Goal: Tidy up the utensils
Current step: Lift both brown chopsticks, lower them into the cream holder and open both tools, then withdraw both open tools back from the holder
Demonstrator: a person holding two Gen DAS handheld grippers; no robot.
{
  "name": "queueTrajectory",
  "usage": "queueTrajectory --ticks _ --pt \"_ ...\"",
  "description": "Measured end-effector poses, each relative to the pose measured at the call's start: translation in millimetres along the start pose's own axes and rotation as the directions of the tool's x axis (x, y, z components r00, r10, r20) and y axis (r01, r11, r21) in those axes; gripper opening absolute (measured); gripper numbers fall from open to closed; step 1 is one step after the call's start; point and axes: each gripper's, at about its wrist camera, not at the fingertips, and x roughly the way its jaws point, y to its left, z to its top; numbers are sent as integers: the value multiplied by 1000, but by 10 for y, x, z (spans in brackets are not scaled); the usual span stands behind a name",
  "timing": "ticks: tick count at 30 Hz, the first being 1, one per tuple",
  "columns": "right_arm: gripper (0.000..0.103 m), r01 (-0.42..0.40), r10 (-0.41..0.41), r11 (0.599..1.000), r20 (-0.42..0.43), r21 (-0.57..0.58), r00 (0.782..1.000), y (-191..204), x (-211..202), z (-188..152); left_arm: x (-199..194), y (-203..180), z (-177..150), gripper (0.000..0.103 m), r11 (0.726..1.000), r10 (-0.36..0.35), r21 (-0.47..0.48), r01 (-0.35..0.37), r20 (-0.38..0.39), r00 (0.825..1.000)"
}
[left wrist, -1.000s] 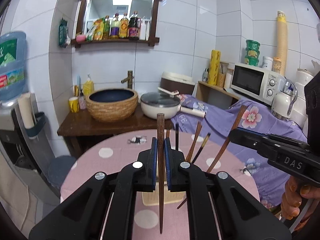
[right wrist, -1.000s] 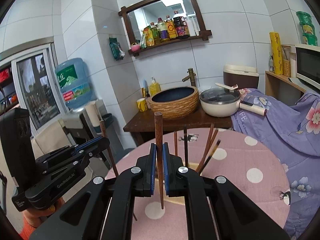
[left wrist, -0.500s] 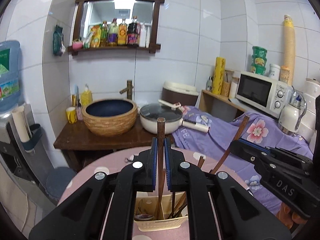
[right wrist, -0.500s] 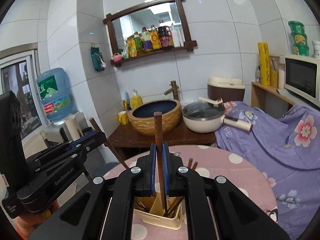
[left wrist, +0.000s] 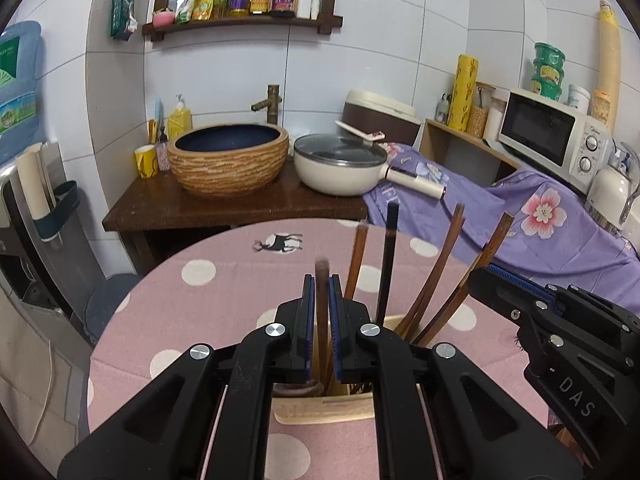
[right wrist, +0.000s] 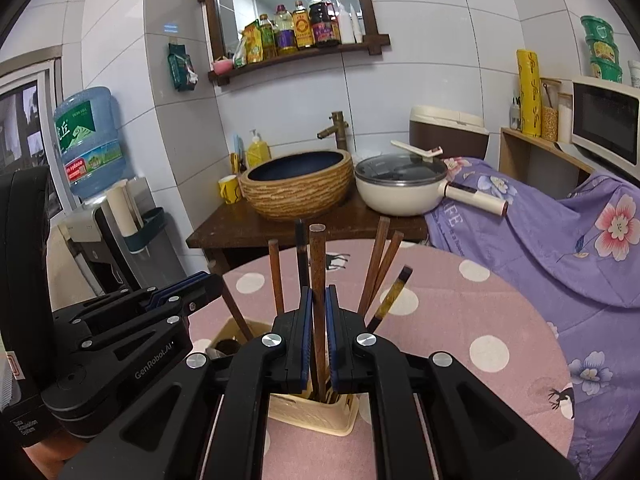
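A: The pink dotted worktop (right wrist: 460, 320) carried the beige holder (right wrist: 312, 408) at its near edge.

B: Each gripper, left gripper (left wrist: 320, 316) and right gripper (right wrist: 316, 320), clenched a wooden chopstick (right wrist: 318, 280) whose lower end sat in the holder; crowded sticks could snag and tip it.

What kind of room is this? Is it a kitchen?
Probably a small home kitchen corner. There is a microwave on a side shelf, a lidded pan beside a basin sink, and sauce bottles on a wall shelf.

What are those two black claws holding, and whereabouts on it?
Each is shut on a brown chopstick, around mid-length: left gripper, right gripper. Lower ends dip into the beige holder.
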Motion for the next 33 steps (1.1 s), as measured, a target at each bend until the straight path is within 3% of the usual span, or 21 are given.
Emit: queueTrajectory --ticks 6,8,10,15,21,22,23,25,29,31,33 --pt "8 -3 3 1000 -3 -26 1000 28 34 -104 63 30 -160 8 1000 -1 22 1 -6 1000" --pt "21 0 0 1000 3 -21 1000 25 20 -127 45 39 -202 8 1000 1 25 -1 5 1000" --pt "27 1 0 1000 24 -18 1000 17 -20 -132 33 42 -231 8 1000 6 29 -6 7 1000" --pt "30 -1 3 999 63 -32 998 23 -168 -129 -56 67 -329 8 999 16 40 -16 21 1000" --pt "41 7 0 998 116 -55 993 35 -425 -154 -248 144 -452 12 1000 9 15 -9 41 999" --pt "47 13 -6 998 122 -56 992 38 -484 -171 -284 152 -473 24 1000 8 14 -8 45 999" --pt "52 19 -12 999 131 -51 991 34 -554 -195 -333 157 -504 44 1000 8 13 -9 52 999" --pt "59 14 -8 999 151 -41 989 27 -689 -251 -481 186 -588 69 1000 8 -2 -7 91 996" --pt "84 30 -21 999 194 -44 981 39 -971 -439 -794 213 -785 89 1000 16 -11 -14 170 985" --pt "89 26 -16 999 211 -45 977 42 -1106 -577 -967 229 -914 97 1000 25 -14 -22 216 976" --pt "95 28 -14 998 220 -57 975 63 -1204 -704 -1135 238 -1059 97 1000 29 -8 -27 257 966"
